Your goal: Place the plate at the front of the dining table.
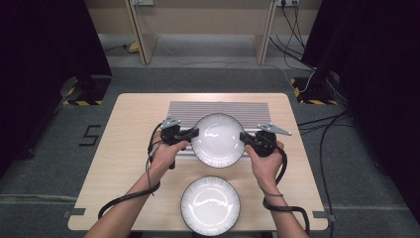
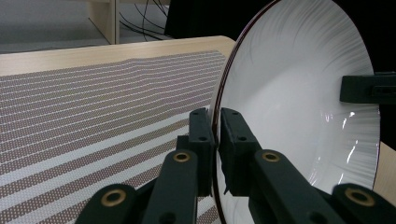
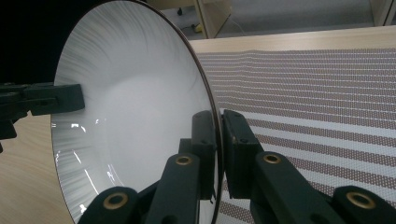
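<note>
White bowl [image 1: 218, 140] pinched thinly at nine and three o'clock by our left claw [image 1: 194, 132] and right claw [image 1: 243, 137]; any uneven pull could slip it

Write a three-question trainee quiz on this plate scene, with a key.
1. True or false: both grippers are shut on the rim of the same plate.
2. What lies under the held plate? A) striped mat B) metal tray C) bare floor
3. How many plates are on or over the table?

Key: 1. True: left gripper and right gripper clamp opposite rims. 2. A, the striped mat. 3. Two; the second plate lies nearer the person.
</note>
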Motion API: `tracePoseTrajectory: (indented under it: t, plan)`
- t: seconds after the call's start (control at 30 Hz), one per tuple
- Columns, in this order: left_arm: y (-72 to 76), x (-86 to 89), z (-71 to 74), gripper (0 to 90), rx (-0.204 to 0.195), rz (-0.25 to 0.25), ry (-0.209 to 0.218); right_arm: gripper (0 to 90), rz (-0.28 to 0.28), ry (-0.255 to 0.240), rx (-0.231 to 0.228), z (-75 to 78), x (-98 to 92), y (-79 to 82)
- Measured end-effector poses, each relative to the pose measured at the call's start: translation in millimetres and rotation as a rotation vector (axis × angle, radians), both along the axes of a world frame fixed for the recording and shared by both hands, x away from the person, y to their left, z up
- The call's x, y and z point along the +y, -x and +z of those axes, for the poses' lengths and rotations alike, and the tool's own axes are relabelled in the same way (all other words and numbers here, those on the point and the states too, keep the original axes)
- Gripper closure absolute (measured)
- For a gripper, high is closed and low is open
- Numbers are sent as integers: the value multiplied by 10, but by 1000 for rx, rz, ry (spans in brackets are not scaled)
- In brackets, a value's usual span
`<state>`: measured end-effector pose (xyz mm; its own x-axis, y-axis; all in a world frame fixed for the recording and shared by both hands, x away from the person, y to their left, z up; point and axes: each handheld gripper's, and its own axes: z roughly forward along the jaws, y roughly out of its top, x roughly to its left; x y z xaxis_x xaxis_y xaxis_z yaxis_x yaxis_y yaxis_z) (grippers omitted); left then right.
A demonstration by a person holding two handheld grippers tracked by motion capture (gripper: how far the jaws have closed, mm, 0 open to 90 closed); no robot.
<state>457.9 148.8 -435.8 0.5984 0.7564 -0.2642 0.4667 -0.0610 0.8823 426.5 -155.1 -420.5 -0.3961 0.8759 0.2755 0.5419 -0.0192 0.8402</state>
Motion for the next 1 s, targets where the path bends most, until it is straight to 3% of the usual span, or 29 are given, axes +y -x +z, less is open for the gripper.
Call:
tracePoseTrajectory:
  t: [1.0]
  plan:
    - [-247, -29, -7, 829, 7, 33, -22, 840, -11, 38, -11, 14, 46, -255]
